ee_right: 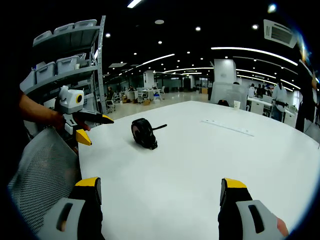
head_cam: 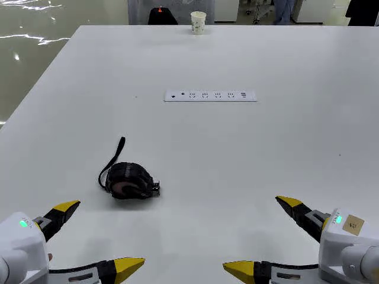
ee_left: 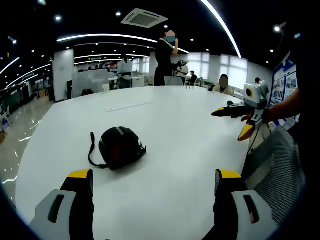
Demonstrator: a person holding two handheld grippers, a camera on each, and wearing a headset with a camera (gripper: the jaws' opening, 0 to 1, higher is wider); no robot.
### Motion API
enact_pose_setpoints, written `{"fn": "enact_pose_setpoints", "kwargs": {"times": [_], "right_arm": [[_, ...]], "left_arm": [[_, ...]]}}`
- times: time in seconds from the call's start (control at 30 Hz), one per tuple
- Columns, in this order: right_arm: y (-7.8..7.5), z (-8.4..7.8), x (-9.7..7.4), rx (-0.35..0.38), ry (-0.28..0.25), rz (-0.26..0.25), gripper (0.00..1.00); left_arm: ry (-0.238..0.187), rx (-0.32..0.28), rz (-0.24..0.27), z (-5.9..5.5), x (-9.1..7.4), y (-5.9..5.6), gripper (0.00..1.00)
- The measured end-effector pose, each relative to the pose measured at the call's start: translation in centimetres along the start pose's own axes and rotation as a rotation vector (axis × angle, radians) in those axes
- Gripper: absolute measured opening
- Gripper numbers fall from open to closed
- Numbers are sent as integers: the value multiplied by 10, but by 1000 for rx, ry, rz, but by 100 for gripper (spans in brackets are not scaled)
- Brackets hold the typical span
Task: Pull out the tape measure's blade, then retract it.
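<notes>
A black tape measure (head_cam: 127, 180) is seen lying on its side on a smooth, matte white table (head_cam: 284, 148), near the person and left of centre. Its case is rounded and chunky, with a ribbed, rubbery-looking shell and a dull reddish disc on the upward face. A small metal hook is seen sitting against the case at its right end. A thin black wrist strap (head_cam: 112, 157) is looped out from the case toward the far left and lies flat on the table.

The left gripper (head_cam: 106, 232) is held at the near left, its jaws spread wide and grasping nothing; the jaws are black with pointed yellow tips. The right gripper (head_cam: 253, 233) is held at the near right in the same released state, its jaws also wide apart. Both are kept well apart from the tape measure, which lies closer to the left one.

Farther off, a flat, long white power strip (head_cam: 210, 95) with a row of sockets is set in the middle of the table. A small paper cup (head_cam: 198, 22) stands upright at the far edge.
</notes>
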State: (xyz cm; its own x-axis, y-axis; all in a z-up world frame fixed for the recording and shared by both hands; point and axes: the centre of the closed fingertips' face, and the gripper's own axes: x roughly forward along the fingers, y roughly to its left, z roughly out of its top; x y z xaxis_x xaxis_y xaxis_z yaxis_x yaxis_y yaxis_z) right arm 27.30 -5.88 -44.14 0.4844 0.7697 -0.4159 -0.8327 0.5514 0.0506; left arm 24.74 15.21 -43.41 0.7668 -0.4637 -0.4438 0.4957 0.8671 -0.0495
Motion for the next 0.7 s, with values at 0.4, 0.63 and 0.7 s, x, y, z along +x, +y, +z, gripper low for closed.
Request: {"fn": "enact_pose_setpoints", "kwargs": {"times": [0.4,0.63,0.7], "right_arm": [[-4,0,5,-26,23,36,99],[-5,0,9,-42,40,62,99],[-5,0,11,-44,46,73,98]], "left_arm": [[13,22,-15,1,5,6,99],[21,34,-24,4,6,9,99],[24,37,-27,5,7,10,99]]}}
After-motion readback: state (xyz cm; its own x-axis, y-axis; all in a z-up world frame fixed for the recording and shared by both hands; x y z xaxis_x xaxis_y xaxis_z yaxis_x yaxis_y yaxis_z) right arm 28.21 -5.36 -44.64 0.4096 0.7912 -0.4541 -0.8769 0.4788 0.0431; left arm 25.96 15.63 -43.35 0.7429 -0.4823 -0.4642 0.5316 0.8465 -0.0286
